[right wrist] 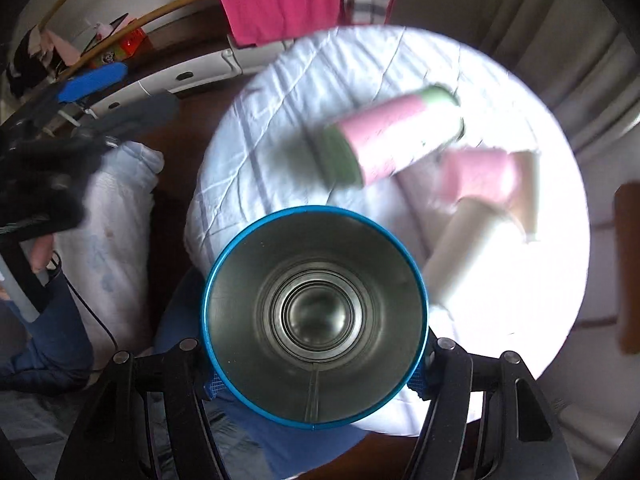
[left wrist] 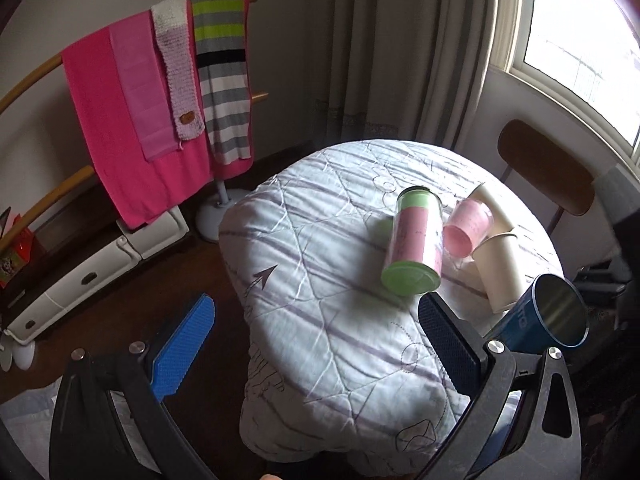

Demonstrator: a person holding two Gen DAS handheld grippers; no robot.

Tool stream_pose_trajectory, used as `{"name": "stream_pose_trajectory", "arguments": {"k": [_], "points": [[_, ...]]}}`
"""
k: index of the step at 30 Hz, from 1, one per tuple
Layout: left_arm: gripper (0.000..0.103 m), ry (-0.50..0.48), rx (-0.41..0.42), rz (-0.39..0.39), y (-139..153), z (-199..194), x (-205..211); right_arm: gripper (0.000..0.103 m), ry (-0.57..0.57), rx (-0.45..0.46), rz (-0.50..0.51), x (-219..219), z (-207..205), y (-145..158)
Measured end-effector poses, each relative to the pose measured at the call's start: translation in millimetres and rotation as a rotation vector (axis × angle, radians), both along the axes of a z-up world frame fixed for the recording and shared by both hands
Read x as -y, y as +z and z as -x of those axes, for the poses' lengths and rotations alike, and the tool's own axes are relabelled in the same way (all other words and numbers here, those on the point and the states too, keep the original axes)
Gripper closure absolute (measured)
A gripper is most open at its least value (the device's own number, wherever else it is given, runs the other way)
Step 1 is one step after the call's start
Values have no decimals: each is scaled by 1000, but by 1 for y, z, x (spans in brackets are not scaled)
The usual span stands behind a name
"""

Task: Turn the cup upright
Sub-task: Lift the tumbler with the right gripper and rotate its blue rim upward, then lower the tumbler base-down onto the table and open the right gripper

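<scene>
A blue metal cup point(right wrist: 316, 316) fills the right wrist view, its open mouth facing the camera. My right gripper point(right wrist: 316, 384) is shut on it, fingers on either side of its body. The cup also shows in the left wrist view point(left wrist: 548, 316), lifted off the table at the right, tilted with its mouth up and toward the camera. My left gripper point(left wrist: 316, 344) is open and empty over the near left edge of the round table point(left wrist: 320, 248); it also appears at the left of the right wrist view point(right wrist: 92, 80).
On the quilted cover lie a pink and green canister point(left wrist: 416, 246), a pink cup point(left wrist: 468, 228) and cream paper cups point(left wrist: 500, 268), all on their sides. A towel rack point(left wrist: 160, 88) stands at the left, a wooden chair point(left wrist: 544, 168) behind, a white cabinet point(left wrist: 80, 276) low left.
</scene>
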State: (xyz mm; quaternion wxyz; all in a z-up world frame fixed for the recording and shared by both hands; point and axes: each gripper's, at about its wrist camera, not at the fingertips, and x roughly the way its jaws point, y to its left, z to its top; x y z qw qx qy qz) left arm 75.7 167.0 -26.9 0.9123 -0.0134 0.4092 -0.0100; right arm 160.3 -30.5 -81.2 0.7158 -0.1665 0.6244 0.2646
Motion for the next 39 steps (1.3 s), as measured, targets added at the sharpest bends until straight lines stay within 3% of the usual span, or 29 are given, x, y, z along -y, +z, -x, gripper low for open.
{"name": "stream_pose_trajectory", "arguments": {"k": [4,8,12,20,28,32,39], "points": [[0,5,-9,1,-8,0,-6,35,-47,62,2,-1,-8,-13],[0,-4,-36,15,-19,-5,-5,35,-72,83,-77,3,-17,-12],[0,-32,-62,-7,-33,-12,9,35,-84,256,-26,-3,0,-15],[0,-84,-88,-60,-51,-23,39,35,-117,234,-70,7,0,-29],[0,-67,-96,-70,-59,-23,40,34,-154,212,-100,14,-1,-35],[0,-60,-88,-62,-58,-19,39,25,-155,248,-125,17,6,-28],[0,-61,-69,-59,-50,-3,41,25,-161,287,-130,23,23,-14]]}}
